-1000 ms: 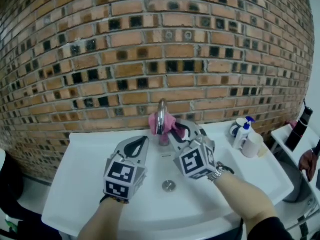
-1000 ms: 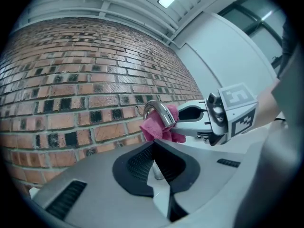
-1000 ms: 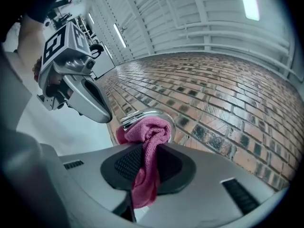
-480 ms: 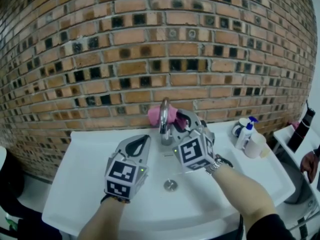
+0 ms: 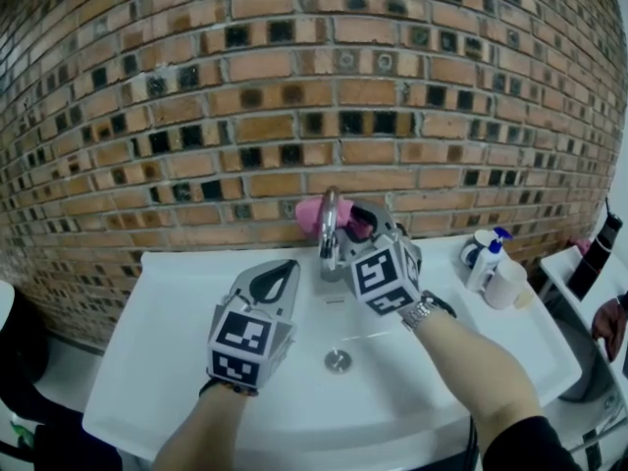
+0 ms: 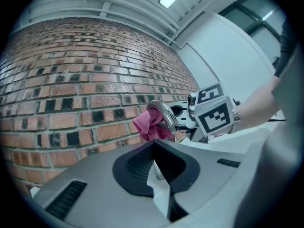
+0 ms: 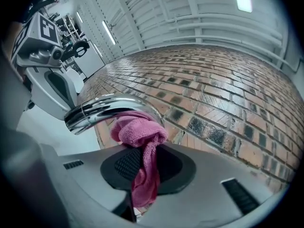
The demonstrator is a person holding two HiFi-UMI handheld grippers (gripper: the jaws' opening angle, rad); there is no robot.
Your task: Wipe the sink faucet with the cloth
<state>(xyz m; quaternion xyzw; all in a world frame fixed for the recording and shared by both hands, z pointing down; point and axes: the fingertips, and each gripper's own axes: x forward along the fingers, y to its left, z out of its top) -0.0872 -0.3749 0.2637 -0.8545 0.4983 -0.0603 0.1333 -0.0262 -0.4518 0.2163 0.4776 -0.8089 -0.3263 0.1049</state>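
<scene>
Cloth [image 7: 141, 133] is bunching against the faucet's [image 5: 328, 226] far side, the right gripper [image 5: 361, 222] clamping it there to rub the spout. The left gripper [image 5: 284, 269] (jaws together, empty) is hovering nearer over the sink [image 5: 167, 297], clear of the work.

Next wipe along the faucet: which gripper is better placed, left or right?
Right. The right gripper has its jaws shut on the pink cloth, which is bunched against the chrome faucet spout. The left gripper hangs over the sink with jaws shut and empty, apart from the faucet.
</scene>
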